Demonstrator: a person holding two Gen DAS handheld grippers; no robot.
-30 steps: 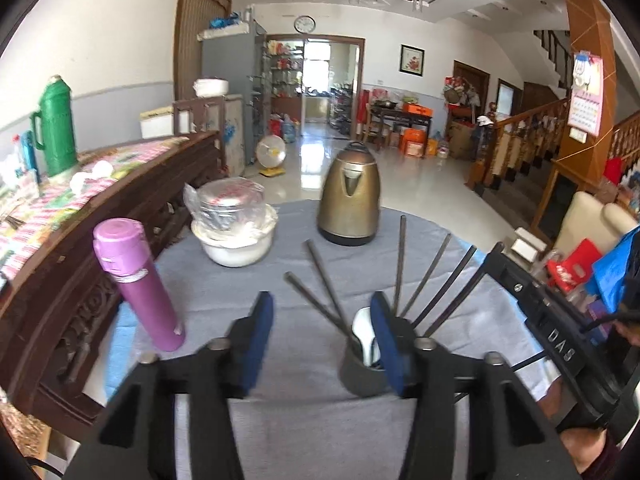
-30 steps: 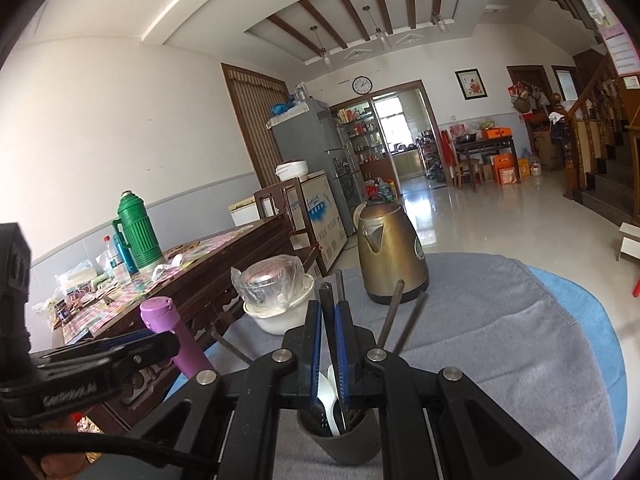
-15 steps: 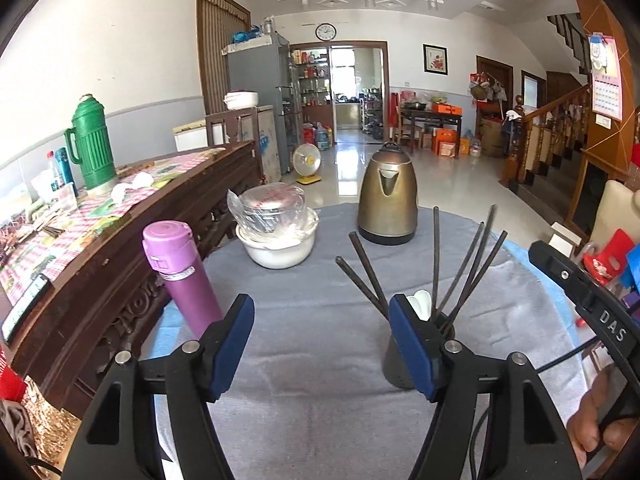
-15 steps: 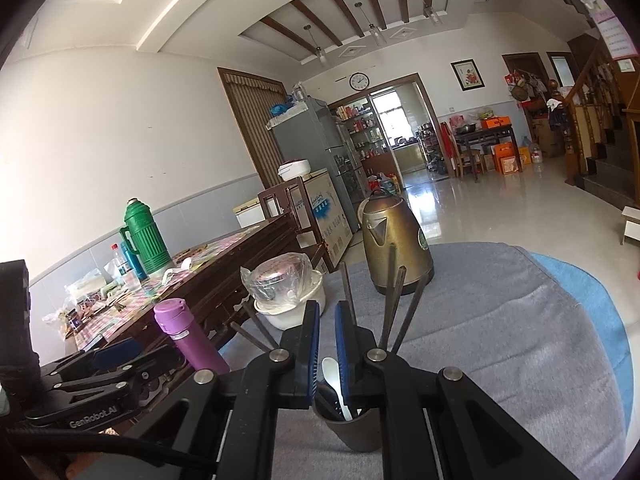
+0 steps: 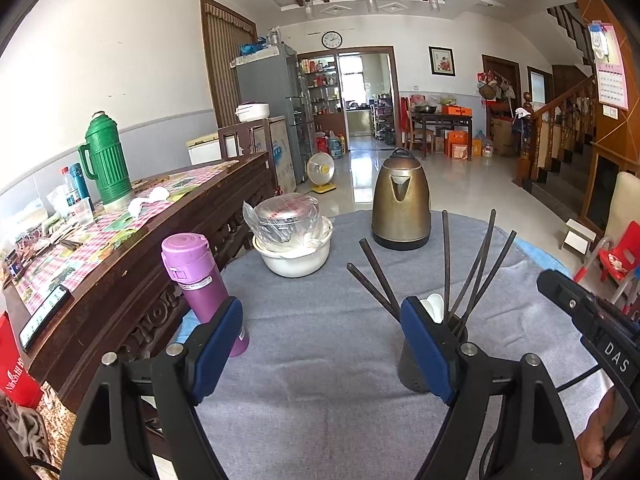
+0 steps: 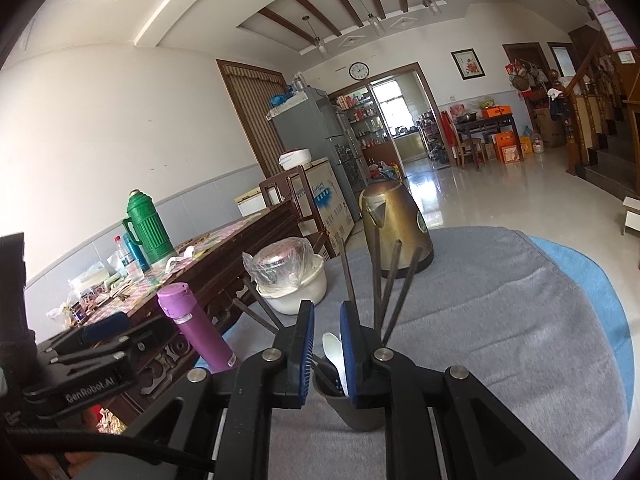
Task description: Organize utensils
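Observation:
A dark grey utensil cup (image 5: 416, 364) (image 6: 358, 408) stands on the grey tablecloth (image 5: 320, 344). It holds several dark chopsticks (image 5: 472, 264) (image 6: 384, 280) and a white spoon (image 5: 434, 306) (image 6: 334, 350). My left gripper (image 5: 320, 344) is wide open and empty; its right finger is in front of the cup. My right gripper (image 6: 326, 350) is slightly open and empty, raised just in front of the cup, framing the spoon. The right gripper also shows in the left wrist view (image 5: 588, 320), to the right of the cup.
A purple thermos (image 5: 200, 284) stands at the left. A white bowl with a wrapped metal pot (image 5: 294, 240) and a brass kettle (image 5: 400, 204) stand at the back. A dark wooden sideboard (image 5: 132, 248) with a green flask (image 5: 106, 160) lies left.
Both grippers pulled back and up from the cup. The left gripper opened wider. The right gripper's jaws parted slightly, with a chopstick now left in the cup.

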